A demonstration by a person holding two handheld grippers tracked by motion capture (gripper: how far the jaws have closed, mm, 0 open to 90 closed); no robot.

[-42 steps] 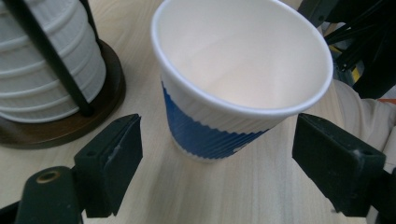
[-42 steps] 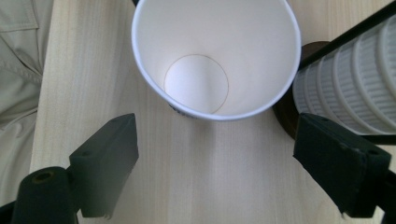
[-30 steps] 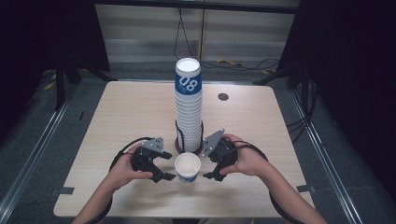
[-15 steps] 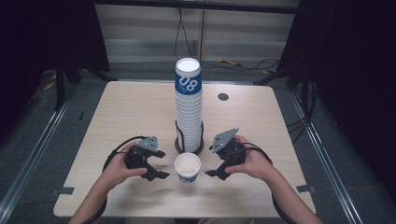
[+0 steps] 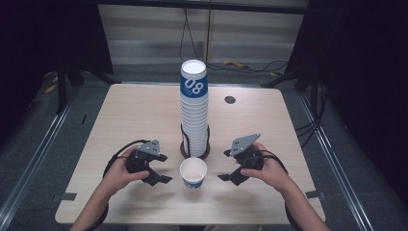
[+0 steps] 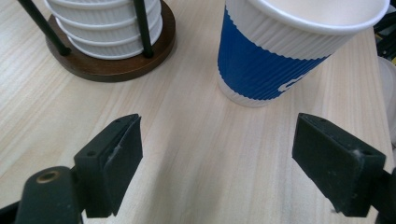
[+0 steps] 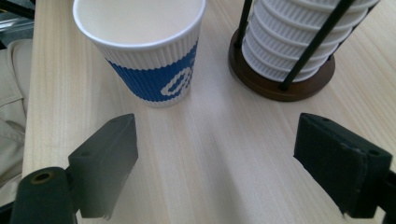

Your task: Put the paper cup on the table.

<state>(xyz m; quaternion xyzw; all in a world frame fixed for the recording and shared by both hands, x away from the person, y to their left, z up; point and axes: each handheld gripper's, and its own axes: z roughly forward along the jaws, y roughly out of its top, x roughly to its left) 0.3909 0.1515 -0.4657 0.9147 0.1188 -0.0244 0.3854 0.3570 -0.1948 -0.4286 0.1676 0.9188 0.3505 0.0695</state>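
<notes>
A single white and blue ribbed paper cup stands upright and empty near the table's front edge. Behind it rises a tall stack of the same cups in a black wire holder on a round brown base. My left gripper rests on the table left of the cup, open, nothing between its jaws; the cup stands a little ahead of them. My right gripper sits right of the cup, open and empty, with the cup ahead on its left and the holder base ahead on its right.
The light wooden table has a small dark round cap at its back right. Cables run along the floor behind the table. Bare wood lies to both sides of the cup stack.
Both grippers have drawn away from the single cup, the left one leftward and the right one rightward. The cup stands free where it was.
</notes>
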